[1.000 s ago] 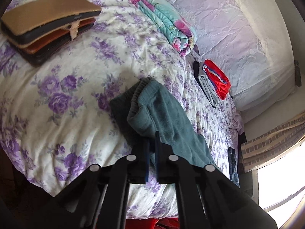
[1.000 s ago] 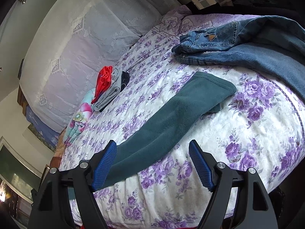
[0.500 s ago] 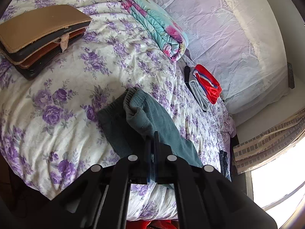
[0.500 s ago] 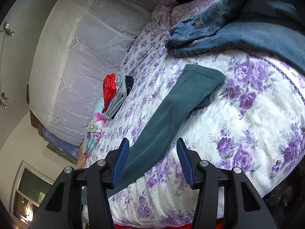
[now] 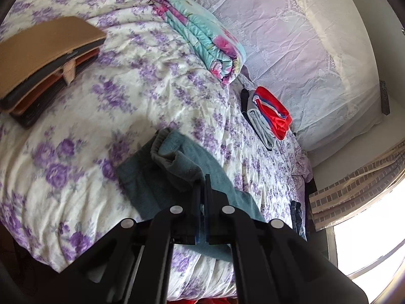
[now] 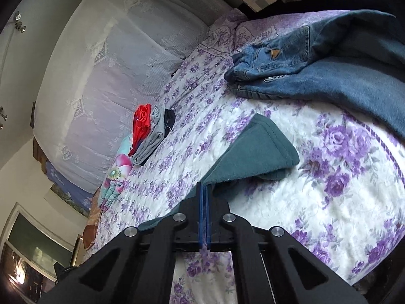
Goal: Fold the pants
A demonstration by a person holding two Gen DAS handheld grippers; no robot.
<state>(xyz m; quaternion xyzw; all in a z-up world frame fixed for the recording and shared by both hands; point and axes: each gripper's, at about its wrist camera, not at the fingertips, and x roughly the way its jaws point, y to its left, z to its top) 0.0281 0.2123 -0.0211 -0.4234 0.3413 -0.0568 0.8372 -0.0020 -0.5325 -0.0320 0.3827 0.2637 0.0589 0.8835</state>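
Now both jaws are clenched on the teal pants (image 5: 192, 167), one at each end.

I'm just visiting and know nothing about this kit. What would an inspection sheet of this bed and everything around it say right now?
Surface: bed with floral cover, rumpled.
Job's things: teal pants stretched across the bed, waistband bunched.
Clutter: jeans; folded stack of clothes; rolled quilt; stacked flat cushions.
Grippers: left gripper shut on teal pants near the waistband; right gripper shut on the teal pants at the leg edge.
Cables: nothing seen.
Surroundings: lace-draped wall, curtain, bright window.
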